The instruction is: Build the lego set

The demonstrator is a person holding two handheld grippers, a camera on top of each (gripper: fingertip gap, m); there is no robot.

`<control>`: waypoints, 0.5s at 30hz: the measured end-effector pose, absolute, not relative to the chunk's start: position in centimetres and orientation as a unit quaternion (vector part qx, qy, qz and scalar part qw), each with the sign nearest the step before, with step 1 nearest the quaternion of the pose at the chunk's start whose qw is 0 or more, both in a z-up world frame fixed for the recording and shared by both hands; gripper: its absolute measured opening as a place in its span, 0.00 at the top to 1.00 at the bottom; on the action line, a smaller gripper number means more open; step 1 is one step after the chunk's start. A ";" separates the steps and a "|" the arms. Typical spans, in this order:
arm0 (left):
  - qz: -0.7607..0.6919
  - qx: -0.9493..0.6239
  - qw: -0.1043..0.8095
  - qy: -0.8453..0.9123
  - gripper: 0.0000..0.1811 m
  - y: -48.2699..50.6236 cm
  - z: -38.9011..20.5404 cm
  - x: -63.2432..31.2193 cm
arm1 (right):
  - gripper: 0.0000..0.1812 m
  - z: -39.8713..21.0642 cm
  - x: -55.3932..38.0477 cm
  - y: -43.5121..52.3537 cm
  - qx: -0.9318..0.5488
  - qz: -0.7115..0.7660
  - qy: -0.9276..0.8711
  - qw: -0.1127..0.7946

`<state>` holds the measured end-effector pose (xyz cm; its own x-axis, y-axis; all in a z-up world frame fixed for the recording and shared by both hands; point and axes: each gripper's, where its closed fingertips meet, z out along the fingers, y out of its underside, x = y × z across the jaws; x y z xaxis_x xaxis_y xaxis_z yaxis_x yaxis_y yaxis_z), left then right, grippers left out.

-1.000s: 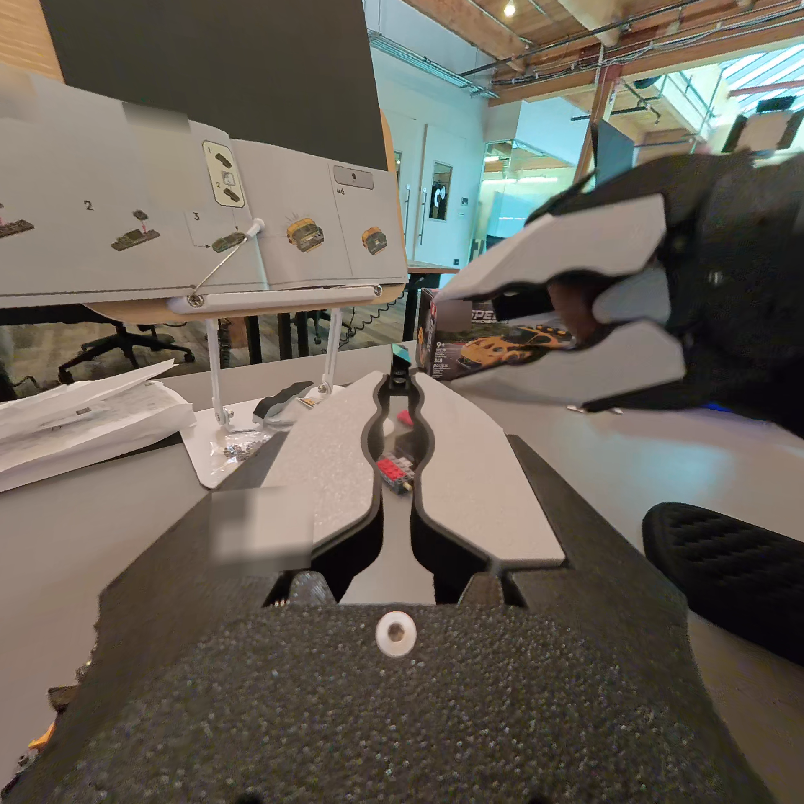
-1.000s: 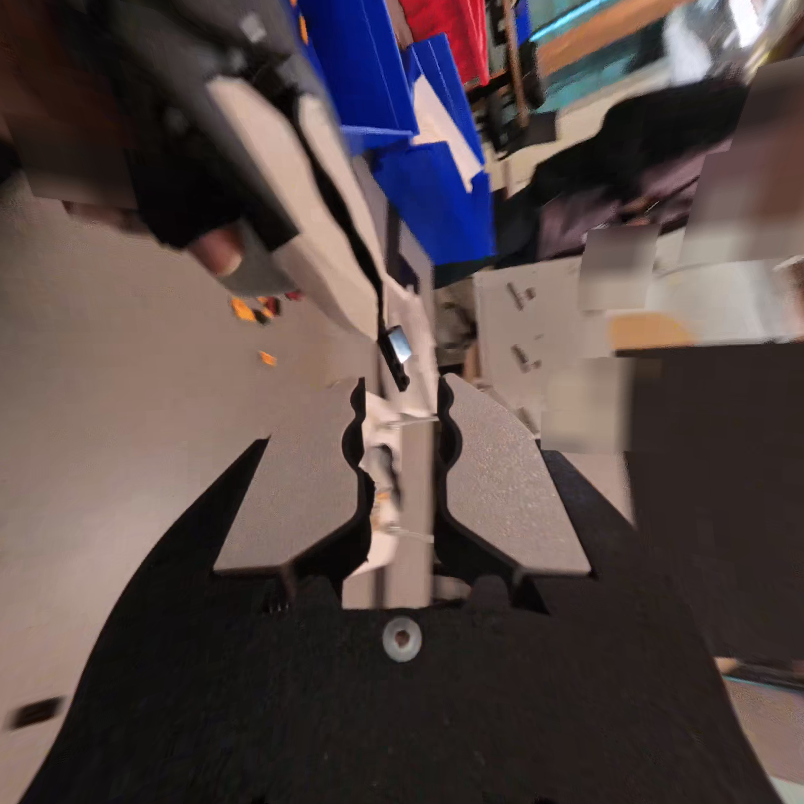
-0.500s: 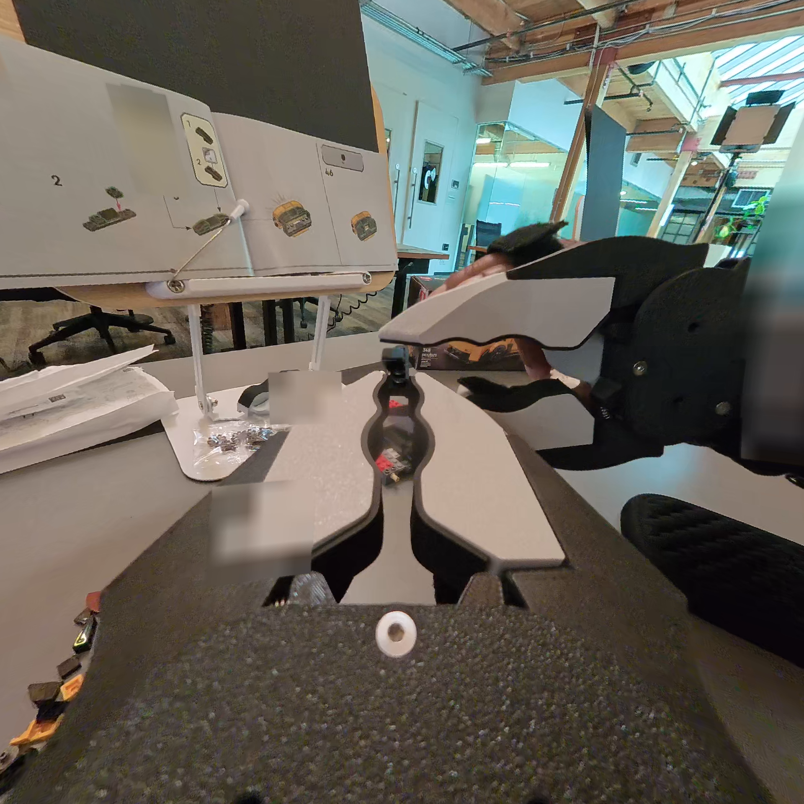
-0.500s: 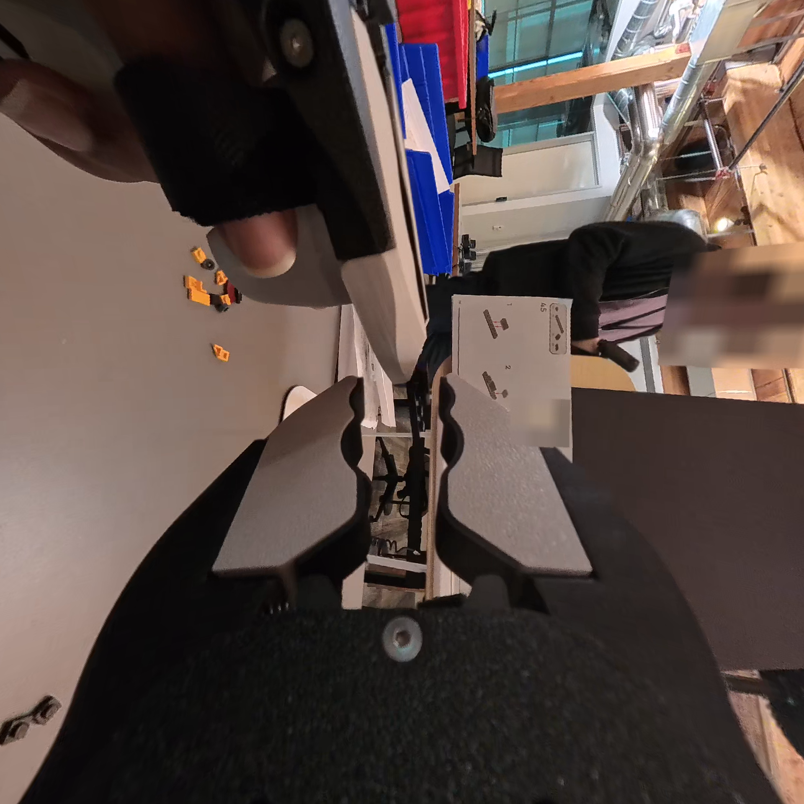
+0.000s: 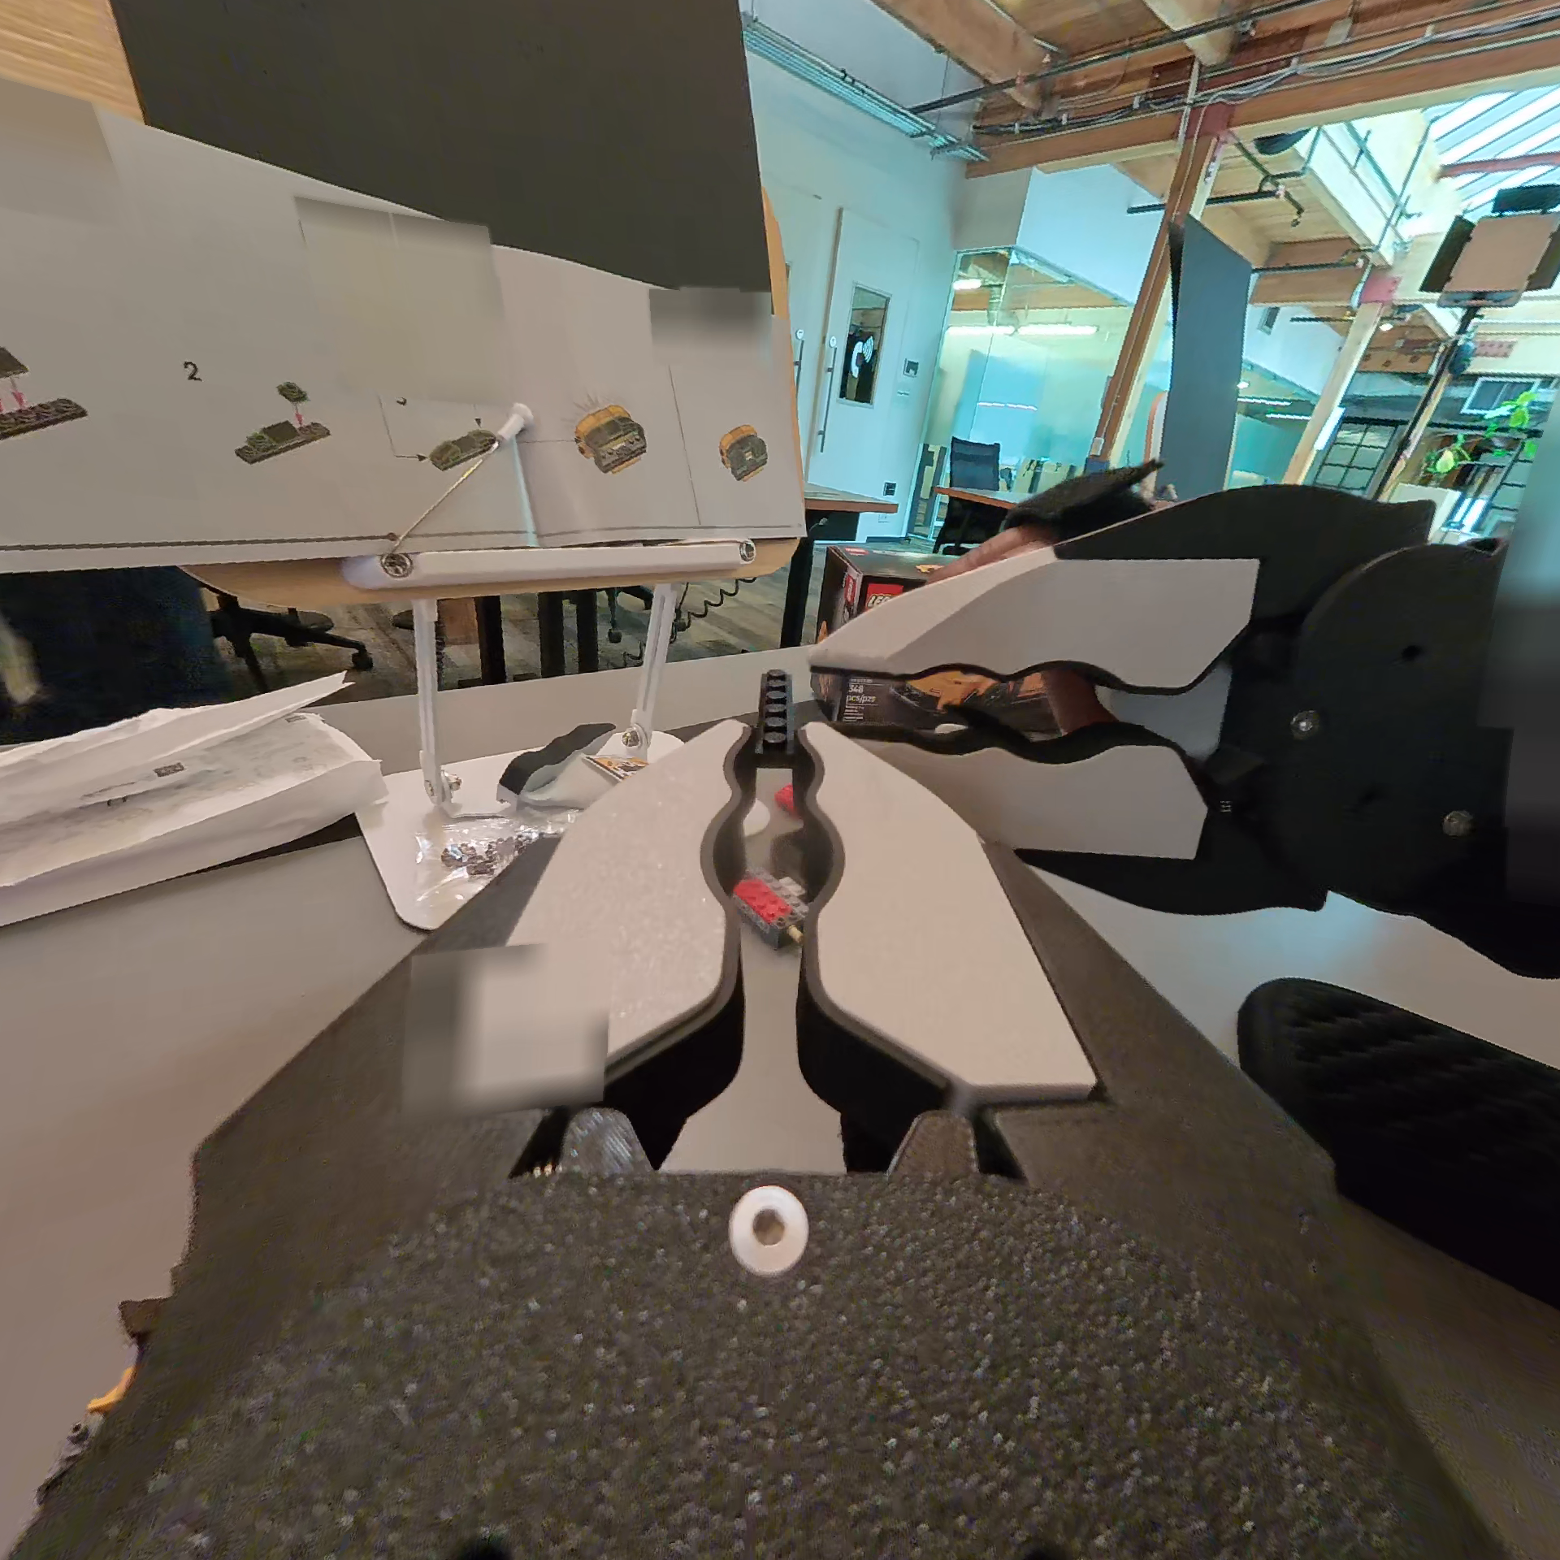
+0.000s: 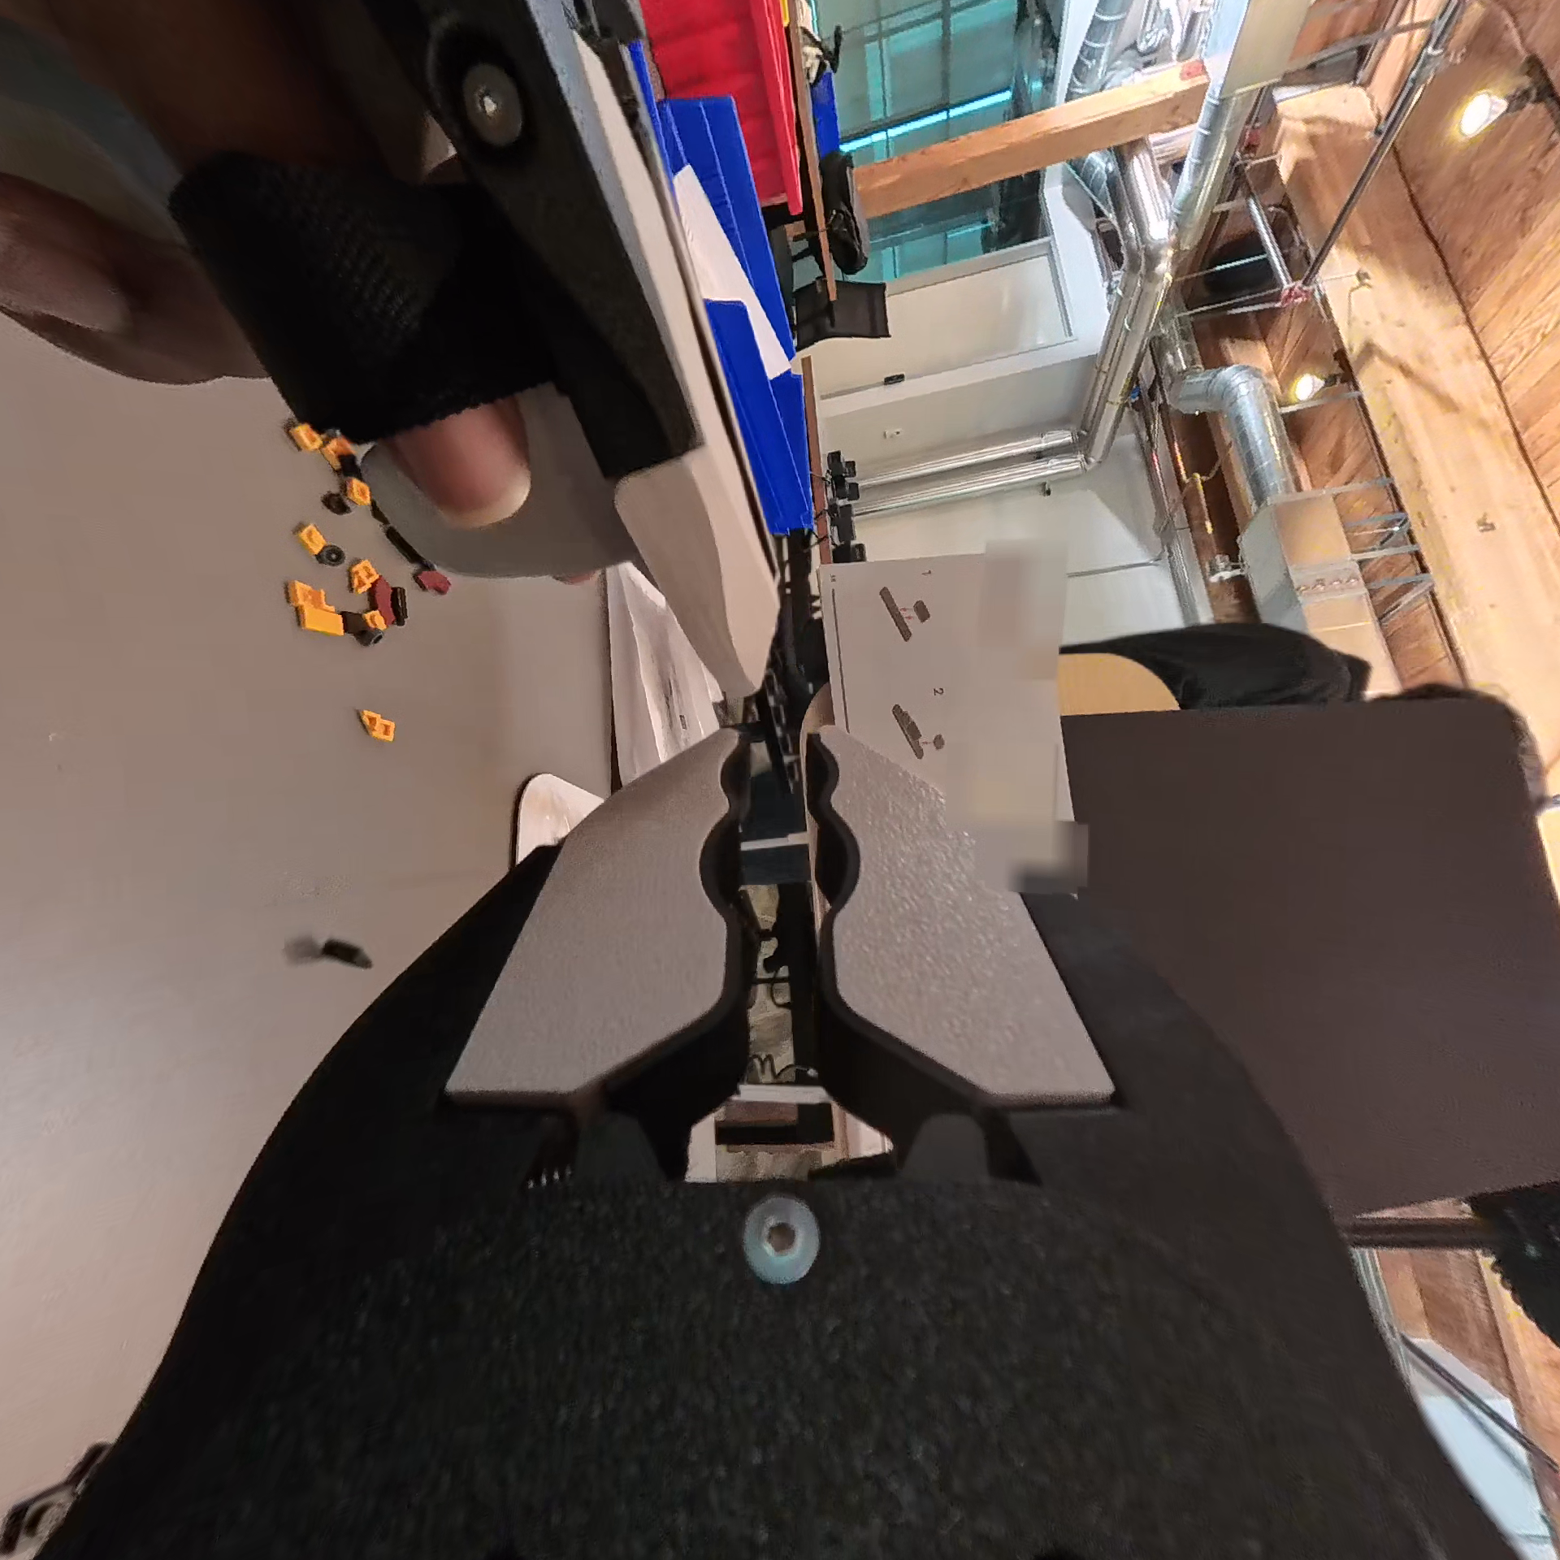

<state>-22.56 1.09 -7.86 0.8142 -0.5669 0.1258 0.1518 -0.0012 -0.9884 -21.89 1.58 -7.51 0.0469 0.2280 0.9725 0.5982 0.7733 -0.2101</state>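
Here | grey table (image 5: 211, 971) in open office | left tongs (image 5: 772, 733) clamp black plate (image 5: 775, 705) | right tongs (image 6: 775, 743) nearly together

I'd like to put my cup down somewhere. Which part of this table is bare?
Bare grey table lies between the paper stack and the left gripper. Crowded: the stand base and the orange pieces.

Two hand-held grippers, left (image 5: 772, 743) and right (image 6: 772, 751); one black studded strip (image 5: 775, 705); one instruction booklet (image 5: 405, 439); one set box (image 5: 945, 696).
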 end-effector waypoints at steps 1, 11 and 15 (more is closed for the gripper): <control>-0.260 -0.658 0.689 0.157 0.96 1.1 -7.9 -22.6 | 0.93 -7.5 -21.8 1.6 -0.306 -0.141 -0.675 0.656; -0.282 -0.677 0.658 0.171 0.96 1.7 -9.6 -22.2 | 0.93 -15.1 -17.3 5.0 -0.496 0.018 -0.718 0.488; -0.303 -0.706 0.603 0.215 0.96 2.0 -12.2 -21.1 | 0.89 -21.0 -15.1 6.6 -0.543 0.067 -0.754 0.363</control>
<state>-21.12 2.00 -12.23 0.7242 -0.6688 0.1680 0.0618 -0.1798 -0.9818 -15.09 6.57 -21.00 -0.1472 0.8680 0.4742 0.7701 0.4015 -0.4957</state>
